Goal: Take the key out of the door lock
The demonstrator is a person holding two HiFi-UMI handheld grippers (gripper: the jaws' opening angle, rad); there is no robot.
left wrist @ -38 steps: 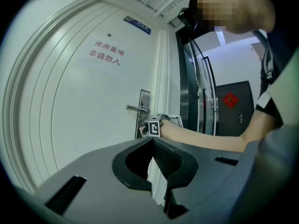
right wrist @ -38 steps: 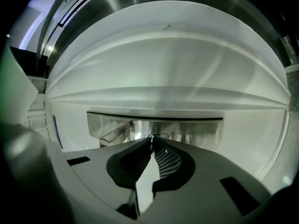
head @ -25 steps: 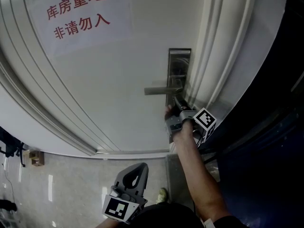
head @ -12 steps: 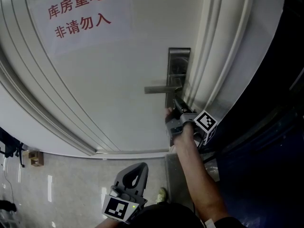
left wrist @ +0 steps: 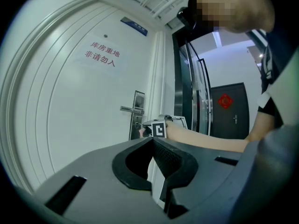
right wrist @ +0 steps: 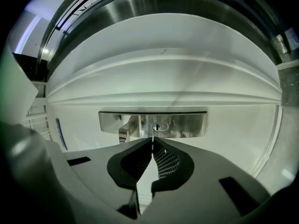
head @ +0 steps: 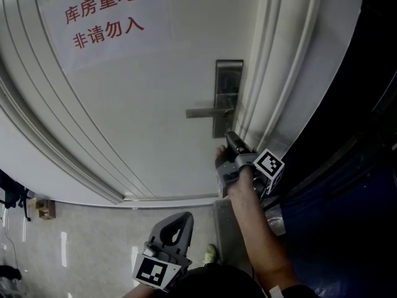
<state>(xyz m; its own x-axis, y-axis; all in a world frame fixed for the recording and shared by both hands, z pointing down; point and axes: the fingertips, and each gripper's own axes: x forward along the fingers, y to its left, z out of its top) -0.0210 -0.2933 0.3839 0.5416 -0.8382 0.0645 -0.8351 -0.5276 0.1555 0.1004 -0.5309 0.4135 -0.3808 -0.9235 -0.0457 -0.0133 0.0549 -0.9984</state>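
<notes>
Between the tips of the right hand-held gripper point(right wrist: 153, 146) the key point(right wrist: 152, 140) shows only as a thin sliver; the rest is hidden.

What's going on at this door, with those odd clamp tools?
A person with two hand-held grippers is working the lock on a white door. The right gripper sits just clear of the lock plate, jaws shut on a thin metal sliver, apparently the key, and the keyhole looks empty. The left gripper hangs low, shut and holding nothing.

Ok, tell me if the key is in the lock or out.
Out, it seems: the keyhole shows bare, and the right gripper is shut on a thin edge-on key clear of it.
</notes>
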